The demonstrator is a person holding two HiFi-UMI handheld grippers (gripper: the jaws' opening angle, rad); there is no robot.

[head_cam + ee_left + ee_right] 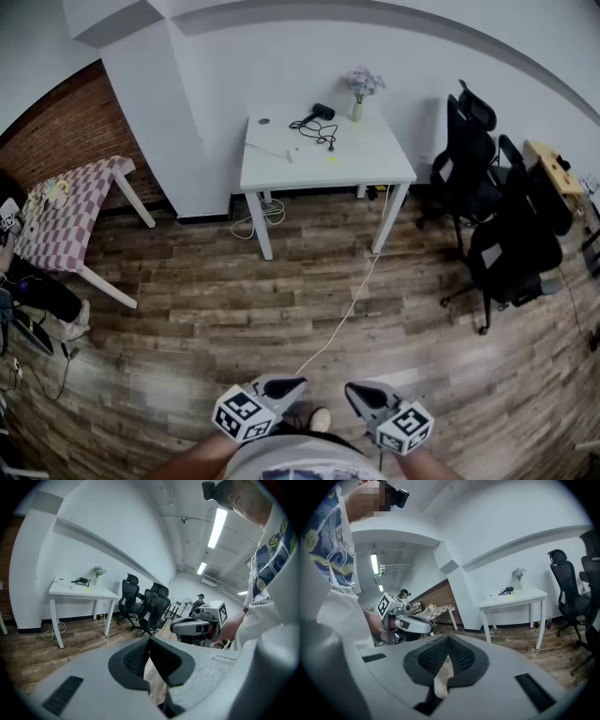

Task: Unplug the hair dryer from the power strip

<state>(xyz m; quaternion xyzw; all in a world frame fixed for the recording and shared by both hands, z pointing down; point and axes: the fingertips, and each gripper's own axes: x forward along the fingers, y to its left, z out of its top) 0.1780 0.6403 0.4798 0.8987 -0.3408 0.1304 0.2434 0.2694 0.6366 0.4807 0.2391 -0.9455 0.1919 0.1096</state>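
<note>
Left gripper (pixel 284 386) and right gripper (pixel 361 394) sit low at the near edge, side by side just apart, both pointing slightly down toward the far table (pixel 281 174). Left jaws are together with nothing between them; right jaws are together too, also empty. The dryer (pixel 322 112) lies at the far side of the white table, well apart from both grippers. Its black cord (pixel 316 131) loops toward the near side, where the white strip (pixel 302 154) lies. The plug is too small to tell. Flowers (pixel 361 86) stand just right of the dryer. A white cable (pixel 347 314) runs across the wood floor (pixel 187 319) from the table toward the grippers. Black chairs (pixel 497 216) are at right, a checked table (pixel 66 211) at left.
</note>
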